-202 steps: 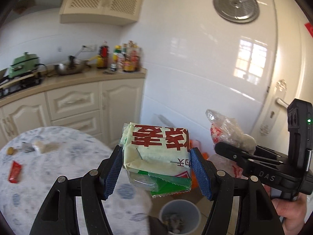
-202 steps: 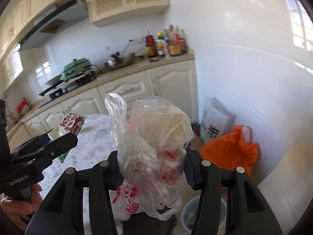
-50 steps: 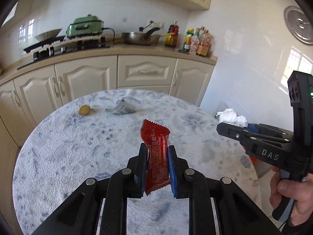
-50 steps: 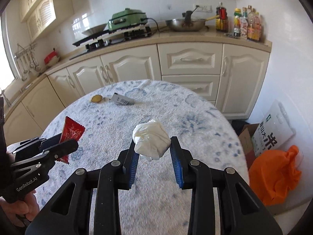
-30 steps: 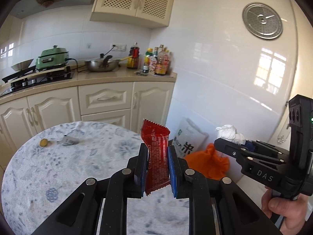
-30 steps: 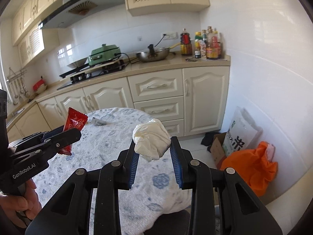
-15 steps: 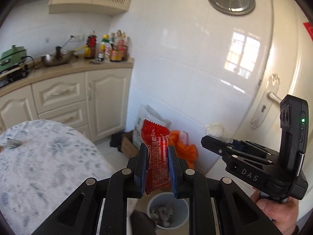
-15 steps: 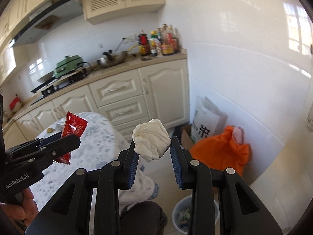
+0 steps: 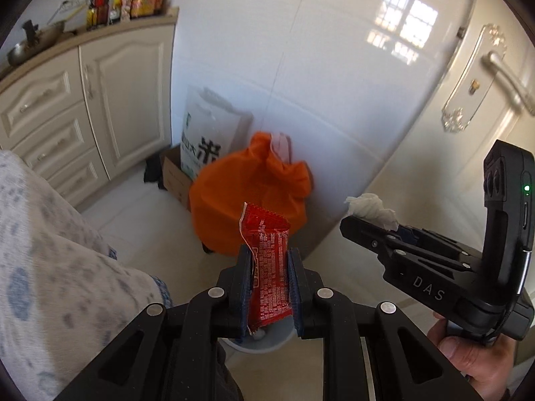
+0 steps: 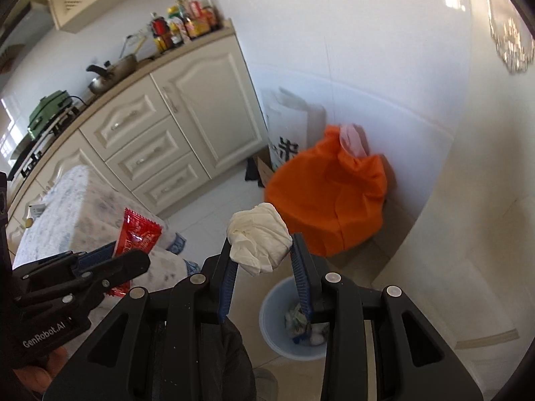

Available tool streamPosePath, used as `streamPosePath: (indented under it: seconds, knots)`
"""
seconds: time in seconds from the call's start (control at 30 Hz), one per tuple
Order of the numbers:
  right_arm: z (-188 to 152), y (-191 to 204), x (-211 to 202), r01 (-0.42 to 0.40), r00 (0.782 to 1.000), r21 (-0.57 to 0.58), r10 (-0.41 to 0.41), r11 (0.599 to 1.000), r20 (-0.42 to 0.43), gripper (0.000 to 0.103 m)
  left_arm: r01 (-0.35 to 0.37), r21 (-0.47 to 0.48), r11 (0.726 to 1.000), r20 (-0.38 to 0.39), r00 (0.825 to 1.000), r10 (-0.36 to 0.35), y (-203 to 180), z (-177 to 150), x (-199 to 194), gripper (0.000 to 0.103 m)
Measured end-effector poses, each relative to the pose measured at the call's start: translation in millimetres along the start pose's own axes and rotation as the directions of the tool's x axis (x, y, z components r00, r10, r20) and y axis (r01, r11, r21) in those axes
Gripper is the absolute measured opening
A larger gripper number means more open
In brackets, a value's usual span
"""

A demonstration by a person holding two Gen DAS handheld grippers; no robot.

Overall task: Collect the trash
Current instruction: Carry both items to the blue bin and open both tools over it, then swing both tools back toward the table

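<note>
Left wrist: left tongs (image 9: 270,269) clamp red wrapper (image 9: 267,267), hiding most of grey bin (image 9: 264,341) below; right wrist: right tongs (image 10: 264,267) grip white tissue wad (image 10: 259,242) above bin (image 10: 277,304) holding blurry scraps.

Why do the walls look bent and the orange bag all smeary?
Both wrist views use fisheye lenses, which bow the tiled wall and darken the corners. The orange bag and cabinets blur in both views, suggesting camera motion, while the red wrapper and crumpled tissue stay sharp.
</note>
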State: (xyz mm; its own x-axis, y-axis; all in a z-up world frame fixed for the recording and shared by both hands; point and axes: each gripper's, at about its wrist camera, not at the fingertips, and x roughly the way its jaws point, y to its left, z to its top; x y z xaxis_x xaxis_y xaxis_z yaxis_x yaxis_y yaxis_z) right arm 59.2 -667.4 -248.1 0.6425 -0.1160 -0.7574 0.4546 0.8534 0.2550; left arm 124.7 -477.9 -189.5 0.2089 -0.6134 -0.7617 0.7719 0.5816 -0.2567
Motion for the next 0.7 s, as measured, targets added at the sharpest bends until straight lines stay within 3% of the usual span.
streamPosePath:
  seconds: [0.33, 0.4, 0.43, 0.47, 0.53, 0.57, 0.67, 0.7]
  knots:
    - [-22.1, -38.2, 44.6, 0.007, 0.996, 0.085, 0.001, 0.996, -0.093, 0.034, 0.009, 0.029, 1.0, -0.147, 0.989, -0.005, -22.5, 28.2, 88.8, 0.019]
    - [-23.6, -43.8, 50.6, 0.01, 0.995, 0.104, 0.001, 0.995, -0.101, 0.035, -0.002, 0.035, 0.999, -0.158, 0.987, 0.008, -24.5, 29.8, 97.1, 0.026]
    - [-24.9, -47.1, 53.9, 0.013, 0.994, 0.112, 0.0, 0.994, -0.109, 0.035, -0.009, 0.039, 0.999, -0.162, 0.987, 0.016, -20.7, 26.9, 98.5, 0.041]
    - [-26.0, -50.1, 57.1, 0.015, 0.993, 0.119, -0.001, 0.993, -0.118, 0.044, -0.024, 0.045, 0.999, -0.169, 0.985, 0.031, -21.8, 26.5, 101.2, 0.063]
    - [-28.3, -55.5, 61.1, 0.033, 0.991, 0.131, -0.016, 0.991, -0.13, 0.062, -0.075, 0.048, 0.996, -0.154, 0.985, 0.082, -18.1, 22.9, 99.4, 0.078]
    - [-29.0, -58.3, 62.7, 0.047, 0.991, 0.135, -0.029, 0.99, -0.133, 0.075, -0.093, 0.046, 0.995, -0.14, 0.985, 0.098, -17.5, 24.6, 98.8, 0.084]
    - [-34.2, -65.2, 64.3, 0.095, 0.986, 0.143, -0.074, 0.985, -0.148, 0.1, -0.141, 0.034, 0.989, -0.111, 0.983, 0.144, -16.0, 27.3, 95.1, 0.096]
    - [-35.6, -66.7, 64.9, 0.108, 0.984, 0.144, -0.085, 0.984, -0.155, 0.102, -0.159, 0.03, 0.987, -0.1, 0.982, 0.161, -15.5, 27.7, 93.7, 0.098]
